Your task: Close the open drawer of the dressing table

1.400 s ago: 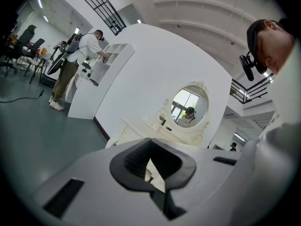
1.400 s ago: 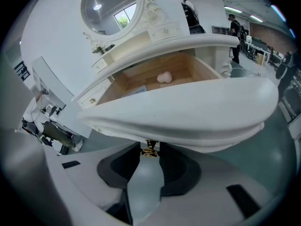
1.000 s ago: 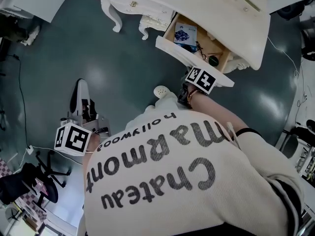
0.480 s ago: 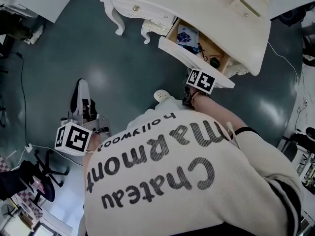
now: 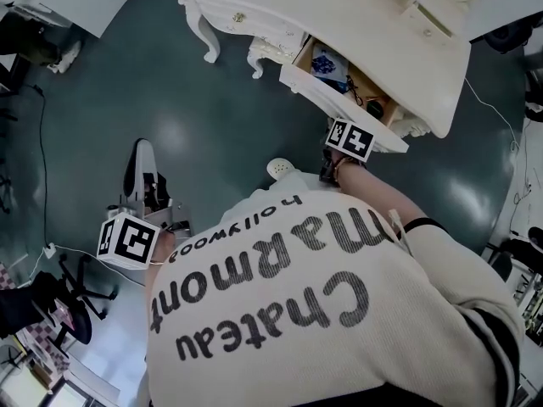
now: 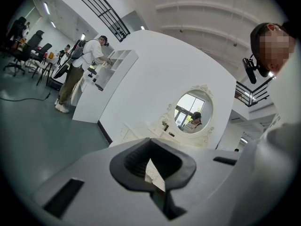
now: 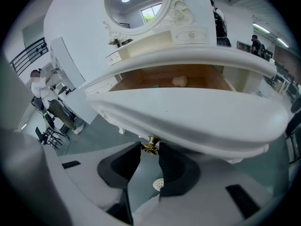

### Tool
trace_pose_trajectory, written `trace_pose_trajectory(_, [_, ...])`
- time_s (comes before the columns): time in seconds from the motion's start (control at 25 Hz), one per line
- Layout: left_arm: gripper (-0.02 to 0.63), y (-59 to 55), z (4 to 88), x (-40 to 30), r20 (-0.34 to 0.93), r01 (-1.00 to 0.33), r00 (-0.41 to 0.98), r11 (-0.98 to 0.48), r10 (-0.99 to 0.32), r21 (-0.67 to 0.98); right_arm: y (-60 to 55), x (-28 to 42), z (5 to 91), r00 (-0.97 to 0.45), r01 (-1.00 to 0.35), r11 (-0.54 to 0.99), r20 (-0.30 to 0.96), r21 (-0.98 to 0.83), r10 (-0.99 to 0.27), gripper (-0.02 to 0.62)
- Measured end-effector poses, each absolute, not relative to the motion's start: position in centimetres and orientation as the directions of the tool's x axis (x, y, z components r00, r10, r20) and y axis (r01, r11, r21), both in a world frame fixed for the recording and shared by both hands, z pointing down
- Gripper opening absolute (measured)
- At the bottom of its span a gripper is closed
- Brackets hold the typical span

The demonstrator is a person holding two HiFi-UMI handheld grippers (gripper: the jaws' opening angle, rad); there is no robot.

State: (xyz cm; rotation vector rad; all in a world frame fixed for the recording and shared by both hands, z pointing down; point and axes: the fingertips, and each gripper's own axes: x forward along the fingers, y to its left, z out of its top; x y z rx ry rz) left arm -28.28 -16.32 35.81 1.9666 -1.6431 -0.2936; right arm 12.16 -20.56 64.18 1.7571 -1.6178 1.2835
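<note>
**Left gripper** (image 5: 141, 158), one. It is held low at the person's left, over bare floor and well apart from the furniture. Its jaws are closed together with nothing between them. It looks parked out of the way, since one hand is enough for a drawer.

**Dressing table** (image 5: 373, 32), one. It is cream and carved, and stands at the far side of the floor. Two curved legs show under its left part, and there is one small brass stud on its left front.

**Oval mirror** (image 7: 136, 4), one. It stands on the table top at the back.

**Drawer** (image 5: 333, 107), one, open. It sits in the right part of the table, pulled out toward the person and not yet home, so its wooden inside shows.

**Drawer contents.** There is one blue-and-white packet (image 5: 326, 61) at the left end. To its right are a few small dark items that I cannot count.

**Brass knob** (image 7: 150, 145), one. It is fixed to the near face of the drawer front.

**Right gripper** (image 7: 150, 150), one. It reaches in from the near side, below the drawer front. Its marker cube (image 5: 350, 139) is just beside the front's near edge. The jaws stand a moderate way apart and are set round the knob, and a pad looks to touch it on either side. Holding the knob probably serves to steer the front straight while it is pushed in, as a skewed push could jam the drawer.
</note>
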Motion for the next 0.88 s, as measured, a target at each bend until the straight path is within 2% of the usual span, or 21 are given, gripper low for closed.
trace_pose_trajectory(0.88, [0.009, -16.3, 35.8, -28.8, 0.174, -0.838, 0.177, -0.056, -0.969, 0.542, -22.4, 13.3, 64.4, -0.093, -0.951, -0.204, 0.84, -0.234, -0.535, 0.14])
